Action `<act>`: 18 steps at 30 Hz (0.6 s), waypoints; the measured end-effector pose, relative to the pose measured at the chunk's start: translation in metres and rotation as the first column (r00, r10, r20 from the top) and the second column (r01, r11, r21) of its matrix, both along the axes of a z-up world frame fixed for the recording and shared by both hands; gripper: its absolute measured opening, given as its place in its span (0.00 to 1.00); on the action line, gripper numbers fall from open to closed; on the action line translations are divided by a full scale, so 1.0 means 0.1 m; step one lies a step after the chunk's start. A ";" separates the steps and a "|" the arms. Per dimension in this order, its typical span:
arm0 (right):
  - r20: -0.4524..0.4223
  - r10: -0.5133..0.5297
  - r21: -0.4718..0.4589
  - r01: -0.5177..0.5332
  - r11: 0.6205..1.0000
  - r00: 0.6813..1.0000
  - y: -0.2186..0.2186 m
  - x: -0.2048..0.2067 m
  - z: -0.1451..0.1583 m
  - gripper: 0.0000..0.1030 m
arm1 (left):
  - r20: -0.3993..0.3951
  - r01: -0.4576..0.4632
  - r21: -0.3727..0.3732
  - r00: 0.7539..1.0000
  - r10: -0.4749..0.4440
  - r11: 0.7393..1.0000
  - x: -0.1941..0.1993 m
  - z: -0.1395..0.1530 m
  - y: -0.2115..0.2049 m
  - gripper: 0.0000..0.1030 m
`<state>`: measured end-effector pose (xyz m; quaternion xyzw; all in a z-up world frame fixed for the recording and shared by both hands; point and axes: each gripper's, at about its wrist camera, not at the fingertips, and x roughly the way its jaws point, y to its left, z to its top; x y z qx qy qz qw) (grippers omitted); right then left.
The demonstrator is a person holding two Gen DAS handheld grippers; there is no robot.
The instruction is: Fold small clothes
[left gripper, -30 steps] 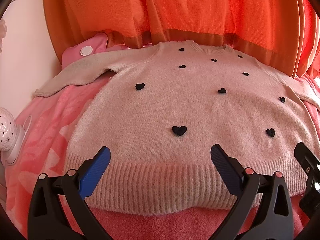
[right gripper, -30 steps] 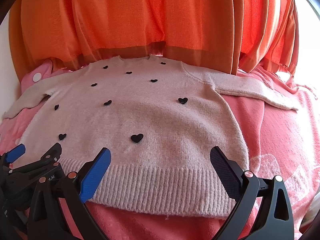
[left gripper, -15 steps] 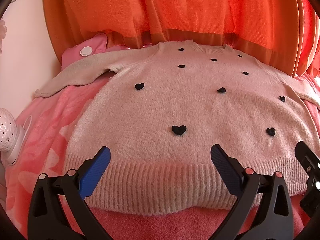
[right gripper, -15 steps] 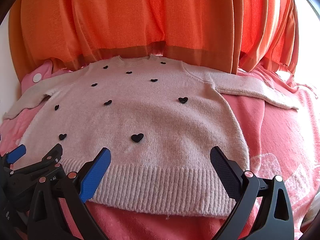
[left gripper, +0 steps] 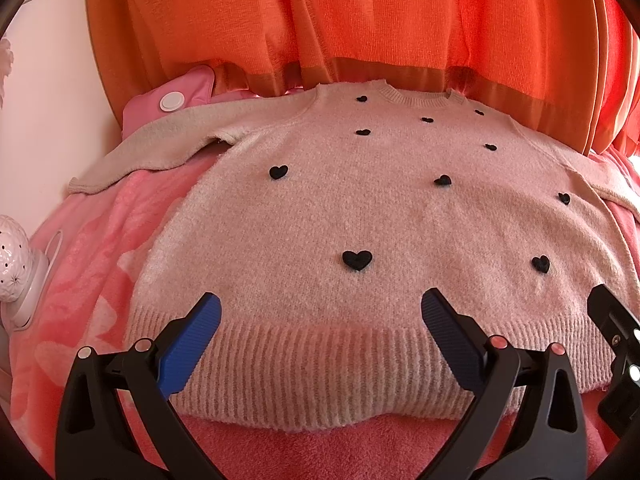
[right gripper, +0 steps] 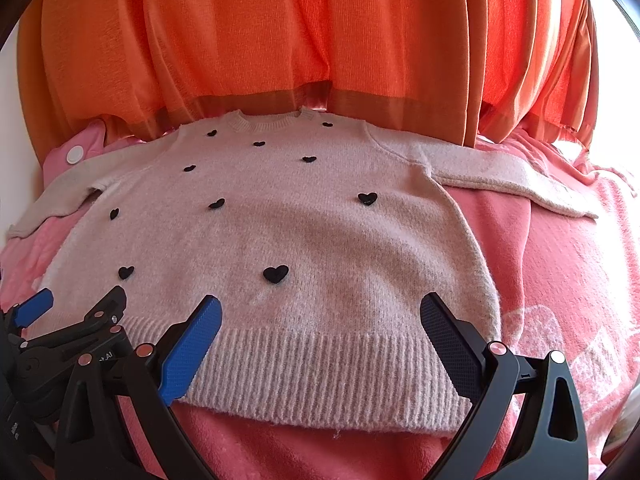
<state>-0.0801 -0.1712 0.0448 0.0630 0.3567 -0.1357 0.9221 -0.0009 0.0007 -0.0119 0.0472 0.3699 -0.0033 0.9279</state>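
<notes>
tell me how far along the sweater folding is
Done: the sweater lies flat, front up, on the pink blanket, both sleeves spread out. In hand: nothing; the left hand-held gripper and right hand-held gripper hover open over the ribbed hem. Left: every fold, sleeves and body.

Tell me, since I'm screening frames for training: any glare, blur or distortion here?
Left wrist view: sharp, fisheye bends the sweater hem, dark vignette corners. Right wrist view: window glare blows out the upper right; curtain glows backlit, no motion blur.
</notes>
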 end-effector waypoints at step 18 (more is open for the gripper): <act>-0.001 -0.001 0.002 0.001 1.000 1.000 0.01 0.00 -0.01 0.95 | 0.000 0.001 0.000 1.000 -0.001 1.000 0.01 -0.01 -0.02 0.95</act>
